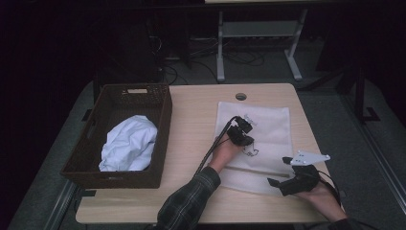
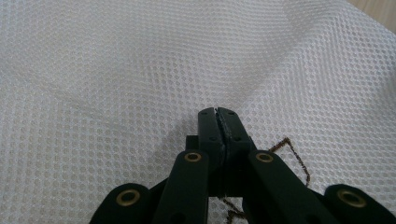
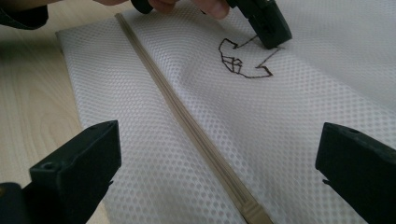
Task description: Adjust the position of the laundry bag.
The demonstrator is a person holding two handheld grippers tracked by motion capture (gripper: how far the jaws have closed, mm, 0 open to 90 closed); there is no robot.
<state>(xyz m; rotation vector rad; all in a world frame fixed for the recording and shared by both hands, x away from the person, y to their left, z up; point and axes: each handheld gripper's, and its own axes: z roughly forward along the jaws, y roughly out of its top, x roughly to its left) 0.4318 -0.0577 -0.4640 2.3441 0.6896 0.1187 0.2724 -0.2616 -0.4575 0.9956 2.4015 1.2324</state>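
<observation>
A mesh bag (image 1: 268, 129) is laid flat on the right half of the table (image 1: 191, 124), with a basket (image 1: 158, 115) set at the left edge and a bundled cloth (image 1: 129, 143) held in it. The left gripper (image 1: 243, 125) is placed on the bag's middle, the right gripper (image 1: 280, 171) over its near right corner beside the zipper (image 3: 196, 135).
</observation>
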